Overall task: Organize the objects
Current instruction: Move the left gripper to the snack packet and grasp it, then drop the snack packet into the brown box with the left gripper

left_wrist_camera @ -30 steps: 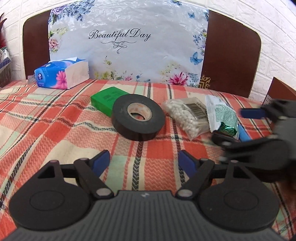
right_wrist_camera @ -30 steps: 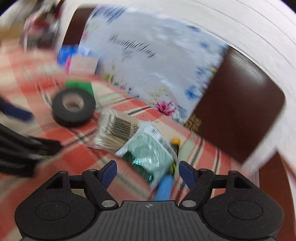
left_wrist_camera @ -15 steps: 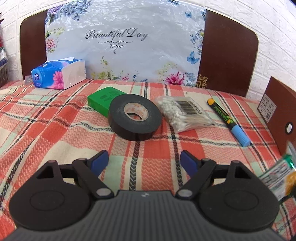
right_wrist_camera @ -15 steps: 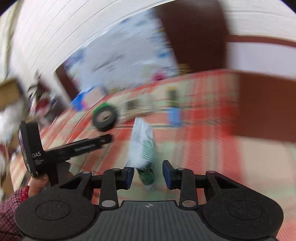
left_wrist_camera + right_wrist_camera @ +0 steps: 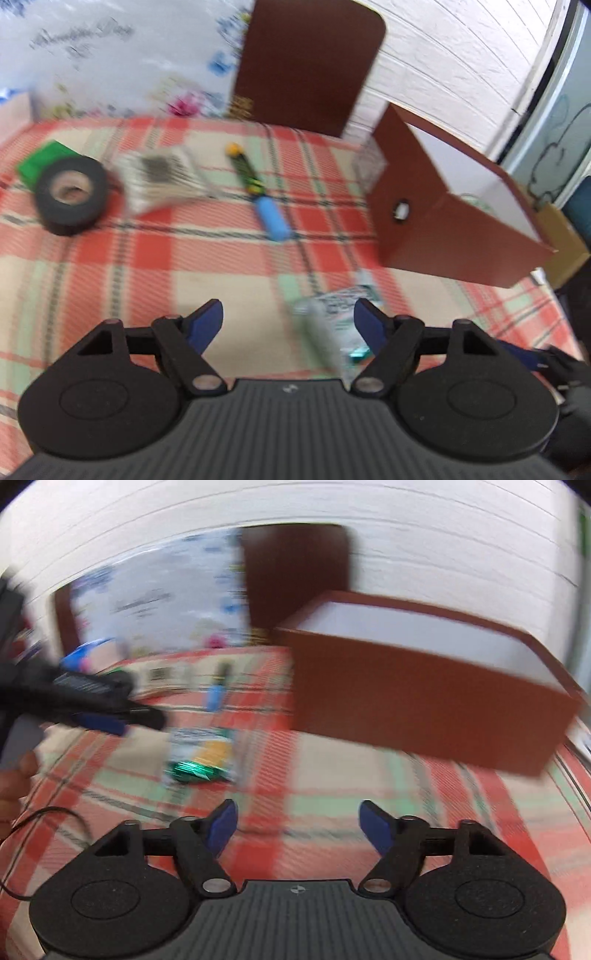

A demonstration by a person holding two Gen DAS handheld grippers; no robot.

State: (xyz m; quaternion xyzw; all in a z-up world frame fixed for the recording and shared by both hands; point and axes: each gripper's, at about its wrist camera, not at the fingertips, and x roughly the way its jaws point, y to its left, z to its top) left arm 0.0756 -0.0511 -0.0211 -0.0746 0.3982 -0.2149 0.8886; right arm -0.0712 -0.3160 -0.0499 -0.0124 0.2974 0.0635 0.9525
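A clear packet with green contents [image 5: 334, 325] lies on the plaid cloth between my left gripper's open fingers; it also shows in the right wrist view [image 5: 201, 755]. My left gripper [image 5: 288, 325] is open around it. My right gripper [image 5: 297, 825] is open and empty, behind and right of the packet. A brown open box [image 5: 436, 225] with a white inside stands at the right, also seen in the right wrist view [image 5: 417, 690]. Black tape roll [image 5: 72, 195], cotton-swab bag [image 5: 162, 179], green box [image 5: 40, 160] and blue-tipped pen [image 5: 258, 195] lie further back.
A brown headboard [image 5: 306, 62] and a flowered plastic sheet [image 5: 122, 55] stand behind the plaid cloth [image 5: 184, 258]. The left gripper shows in the right wrist view [image 5: 96, 709], with a hand at the left edge. A thin black cable [image 5: 44, 819] lies at front left.
My right gripper has let go of the green packet, which now lies on the cloth, and has opened. My left gripper has swung right and now straddles the packet. Both views are blurred by motion.
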